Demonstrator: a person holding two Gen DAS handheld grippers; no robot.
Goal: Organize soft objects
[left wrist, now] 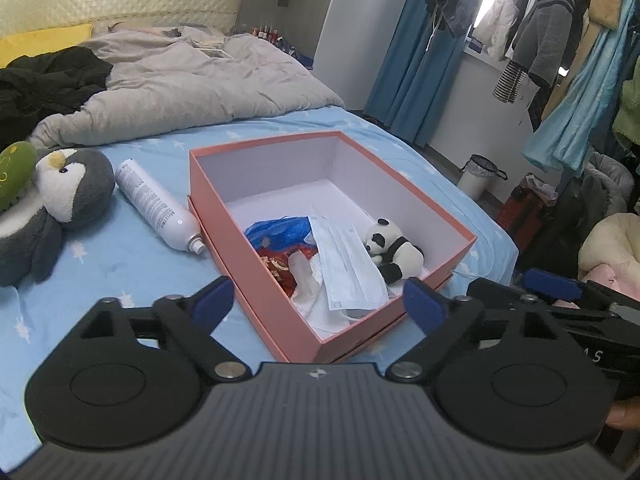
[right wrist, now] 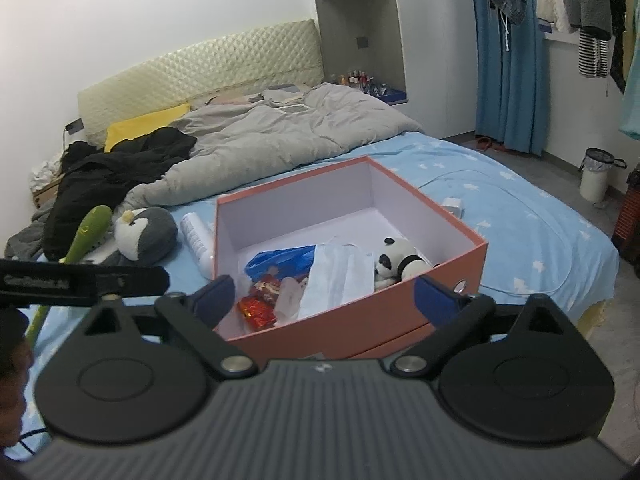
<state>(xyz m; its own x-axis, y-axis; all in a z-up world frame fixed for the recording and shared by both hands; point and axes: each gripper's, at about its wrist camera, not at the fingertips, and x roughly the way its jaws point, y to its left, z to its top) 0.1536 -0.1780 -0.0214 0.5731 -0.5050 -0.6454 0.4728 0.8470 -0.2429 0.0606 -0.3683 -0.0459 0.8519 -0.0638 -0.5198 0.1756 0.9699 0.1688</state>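
Panda toy (left wrist: 394, 250) and face mask (left wrist: 348, 264) lie in the pink box (left wrist: 256, 276), the penguin plush (left wrist: 60, 196) waits outside, and the left gripper (left wrist: 320, 300) and right gripper (right wrist: 324, 300) gape empty.

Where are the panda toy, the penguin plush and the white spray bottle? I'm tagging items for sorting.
panda toy (left wrist: 394, 250), left wrist view, on its white body.
penguin plush (left wrist: 68, 188), left wrist view, on its face.
white spray bottle (left wrist: 154, 204), left wrist view, mid-barrel.
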